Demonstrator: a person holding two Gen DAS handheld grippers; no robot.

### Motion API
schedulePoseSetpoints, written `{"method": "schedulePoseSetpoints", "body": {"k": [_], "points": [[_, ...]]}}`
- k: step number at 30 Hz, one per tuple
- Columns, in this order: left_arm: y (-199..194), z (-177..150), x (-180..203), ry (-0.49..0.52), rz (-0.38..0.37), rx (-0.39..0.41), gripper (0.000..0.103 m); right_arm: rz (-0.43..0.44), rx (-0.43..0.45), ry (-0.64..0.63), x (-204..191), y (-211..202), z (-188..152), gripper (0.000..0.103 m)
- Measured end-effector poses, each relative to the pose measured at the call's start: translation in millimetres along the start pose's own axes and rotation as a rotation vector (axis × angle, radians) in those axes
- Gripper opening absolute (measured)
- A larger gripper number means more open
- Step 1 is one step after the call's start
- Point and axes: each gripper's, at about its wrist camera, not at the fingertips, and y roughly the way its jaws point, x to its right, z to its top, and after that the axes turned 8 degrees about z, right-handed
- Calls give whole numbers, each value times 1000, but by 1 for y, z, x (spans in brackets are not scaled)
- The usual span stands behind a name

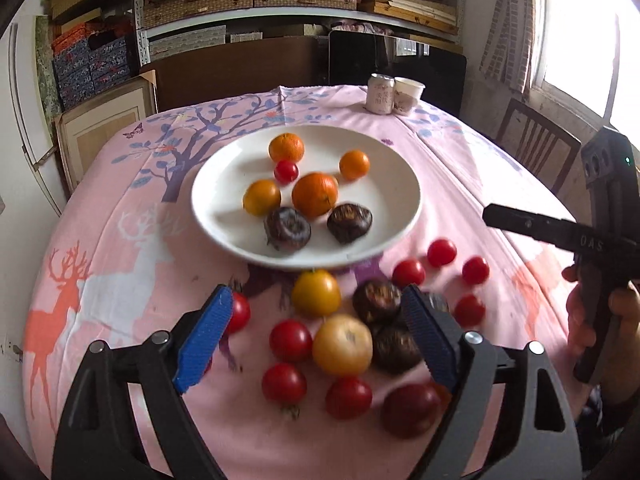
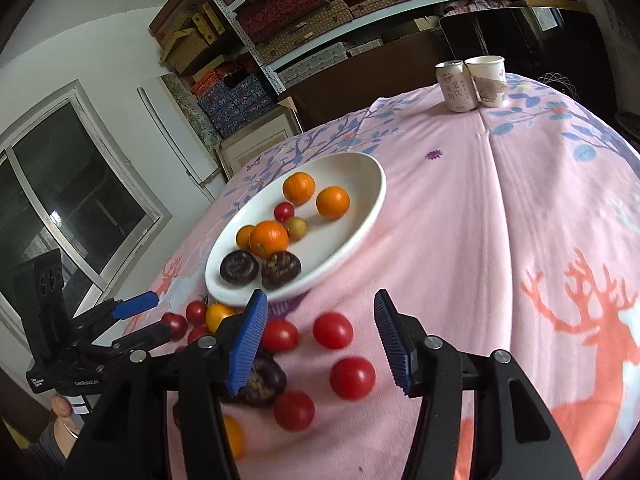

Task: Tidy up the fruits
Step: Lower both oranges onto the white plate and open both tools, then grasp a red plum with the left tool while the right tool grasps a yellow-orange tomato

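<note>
The left tool (image 1: 318, 330) is spread wide and holds nothing; its ribbed blue pads (image 1: 204, 340) flank the near cluster of loose fruit, a stance suited to selecting one piece. The right tool (image 2: 320, 344) is likewise wide and empty, poised over the red cherry tomatoes (image 2: 352, 378) at the right of the cluster. The white plate (image 1: 212, 184), smooth, shallow and round, sits at the centre of the surface (image 1: 460, 200) and serves as the collection point: it already carries dimpled oranges (image 1: 315, 194), one small tomato and two dark, ridged, flattened fruits (image 1: 349, 223). Glossy tomatoes, two smooth yellow tomatoes (image 1: 342, 345) and further dark fruits remain on the soft pink printed cloth, near the plate's near rim. Sorting appears partly complete. Round, slick fruit may roll if nudged.
</note>
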Motion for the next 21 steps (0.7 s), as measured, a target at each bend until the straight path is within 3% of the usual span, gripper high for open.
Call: {"method": "schedulePoseSetpoints", "body": {"k": [4, 6, 9, 12, 16, 18, 21], "points": [[-15, -45, 6, 30, 9, -33, 84, 57, 14, 33, 7, -23, -22, 62], [-20, -57, 13, 43, -3, -36, 83, 34, 28, 8, 3, -31, -30, 65], [-27, -71, 30, 92, -8, -13, 71, 4, 5, -46, -6, -32, -39, 65], [-24, -77, 48, 136, -4, -15, 63, -25, 12, -78, -10, -32, -41, 65], [-5, -77, 65, 169, -6, -47, 38, -28, 16, -69, -7, -33, -41, 65], [-3, -73, 72, 185, 25, -37, 38, -23, 17, -58, -4, -33, -42, 65], [1, -70, 75, 190, 0, -52, 38, -24, 20, -57, -4, -34, -42, 65]]}}
